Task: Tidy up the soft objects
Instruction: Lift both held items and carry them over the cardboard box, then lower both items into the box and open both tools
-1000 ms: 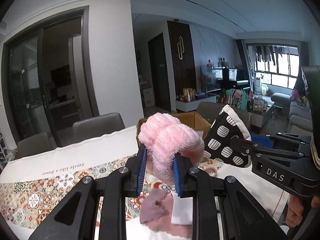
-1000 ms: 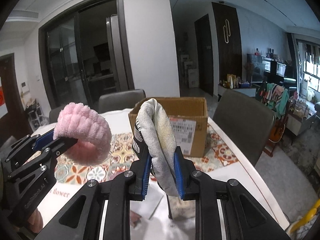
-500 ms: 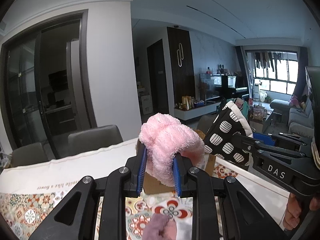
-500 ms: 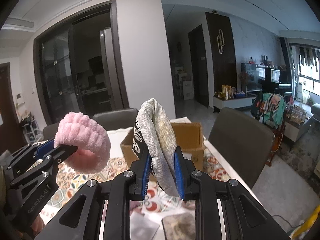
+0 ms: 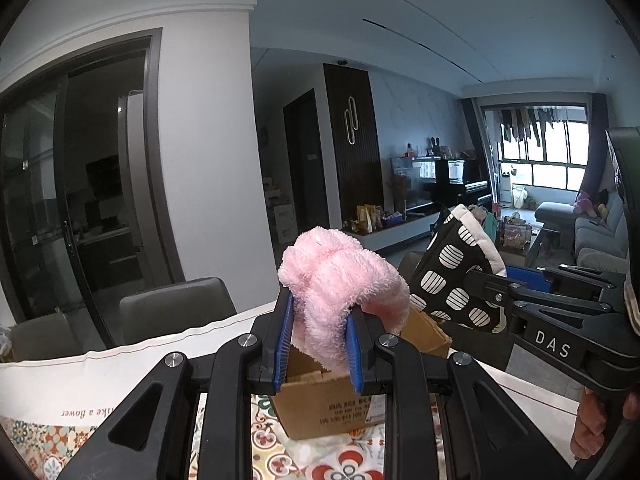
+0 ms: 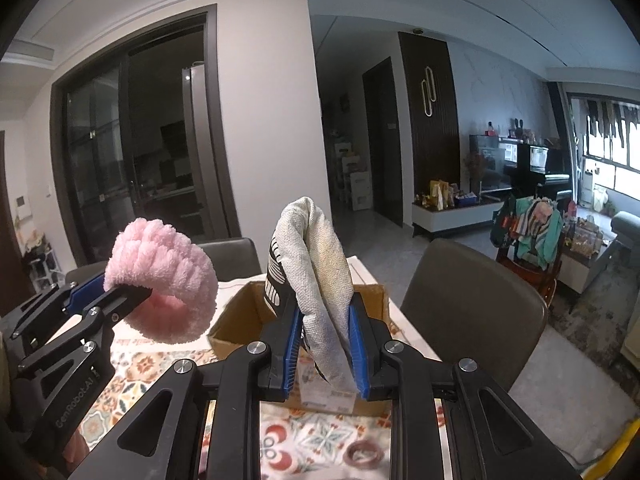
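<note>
Between my left fingers [image 5: 280, 340] sits the headband [image 5: 340, 284], between my right fingers [image 6: 292, 340] the pot holder [image 6: 320, 272] — the box [image 6: 244, 312] just beyond both, a ring [image 6: 362, 454] below them.

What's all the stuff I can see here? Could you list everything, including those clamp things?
Fluffy band: one, pink, gripped in the left tongs above the box.
Padded mitt: one, beige with a black-and-white patterned side, gripped in the right tongs.
Cardboard box: one, brown, open, on the table.
Tablecloth: one, white with colourful tile pattern, covering the table.
Ring: one, brown, on the tablecloth near the right tongs.
Chairs: several, dark grey, around the table.
Left tongs: black with blue pads, shut.
Right tongs: black with blue pads, shut.
</note>
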{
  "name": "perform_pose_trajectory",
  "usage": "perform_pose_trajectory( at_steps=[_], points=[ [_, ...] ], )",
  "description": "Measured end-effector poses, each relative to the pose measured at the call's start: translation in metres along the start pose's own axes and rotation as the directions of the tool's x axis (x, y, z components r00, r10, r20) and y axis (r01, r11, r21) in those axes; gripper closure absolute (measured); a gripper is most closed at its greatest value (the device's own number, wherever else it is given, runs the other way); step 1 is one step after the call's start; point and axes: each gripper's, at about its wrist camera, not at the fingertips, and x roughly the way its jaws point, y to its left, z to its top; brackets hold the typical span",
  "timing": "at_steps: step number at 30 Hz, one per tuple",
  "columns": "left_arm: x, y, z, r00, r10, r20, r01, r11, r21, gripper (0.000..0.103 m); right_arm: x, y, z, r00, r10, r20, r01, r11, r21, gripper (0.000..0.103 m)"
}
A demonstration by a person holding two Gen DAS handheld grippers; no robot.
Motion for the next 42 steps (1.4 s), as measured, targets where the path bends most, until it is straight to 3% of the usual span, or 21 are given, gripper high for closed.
perform_pose_trajectory(
  at_steps=[11, 20, 27, 35, 38, 40, 42],
  points=[
    [0.050, -0.001, 0.003, 0.999, -0.008, -0.040, 0.009, 1.000, 0.028, 0.078, 0.052, -0.007, 0.014, 0.998, 0.001, -0.060, 0.000, 1.000, 0.021, 0.079],
    [0.097, -0.005, 0.004, 0.993, -0.014, -0.120, 0.020, 0.999, 0.046, 0.078, 0.091, -0.011, 0.018, 0.993, -0.012, -0.121, 0.013, 1.000, 0.008, 0.078],
    [0.131, -0.010, -0.010, 0.975, -0.052, -0.217, 0.061, 0.997, 0.038, 0.077, 0.123, -0.019, 0.008, 0.980, 0.002, -0.200, 0.002, 1.000, 0.020, 0.078],
    [0.160, -0.012, -0.031, 0.943, -0.079, -0.323, 0.094, 0.995, 0.029, 0.075, 0.160, -0.030, -0.007, 0.952, 0.020, -0.307, -0.004, 0.999, 0.053, 0.077],
    [0.169, -0.011, -0.035, 0.933, -0.086, -0.348, 0.100, 0.995, 0.024, 0.068, 0.168, -0.034, -0.012, 0.942, 0.020, -0.336, 0.001, 0.998, 0.060, 0.075],
    [0.172, -0.011, -0.036, 0.927, -0.093, -0.363, 0.107, 0.994, 0.021, 0.052, 0.170, -0.037, -0.015, 0.937, 0.015, -0.350, 0.006, 0.998, 0.060, 0.072],
    [0.172, -0.013, -0.036, 0.926, -0.094, -0.365, 0.110, 0.994, 0.024, 0.043, 0.170, -0.036, -0.016, 0.935, 0.016, -0.354, 0.007, 0.998, 0.064, 0.065]
  ],
)
